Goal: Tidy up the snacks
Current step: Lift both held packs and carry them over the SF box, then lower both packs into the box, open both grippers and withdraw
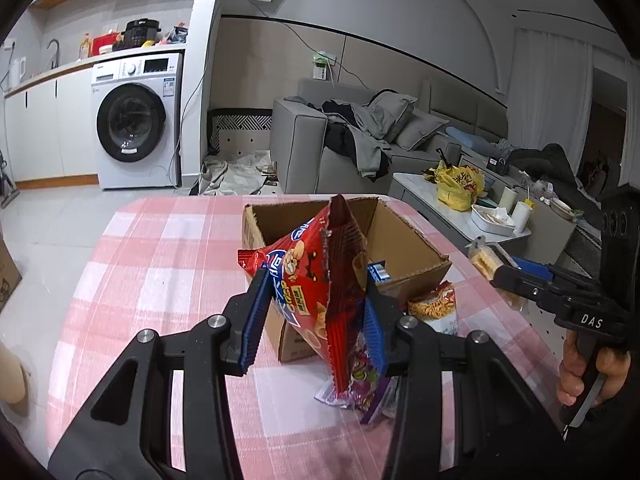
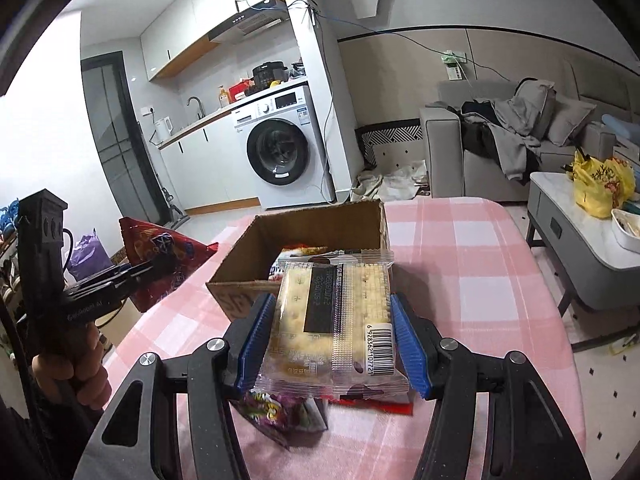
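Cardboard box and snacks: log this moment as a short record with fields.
left gripper: shut on a red snack bag, held above the table
right gripper: shut on a clear cracker pack
cardboard box: open, on the pink checked tablecloth, some snacks already inside
still on the table: purple packet, noodle snack bag beside the box

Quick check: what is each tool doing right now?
Left tool: shut on the red snack bag.
Right tool: shut on the clear cracker pack.
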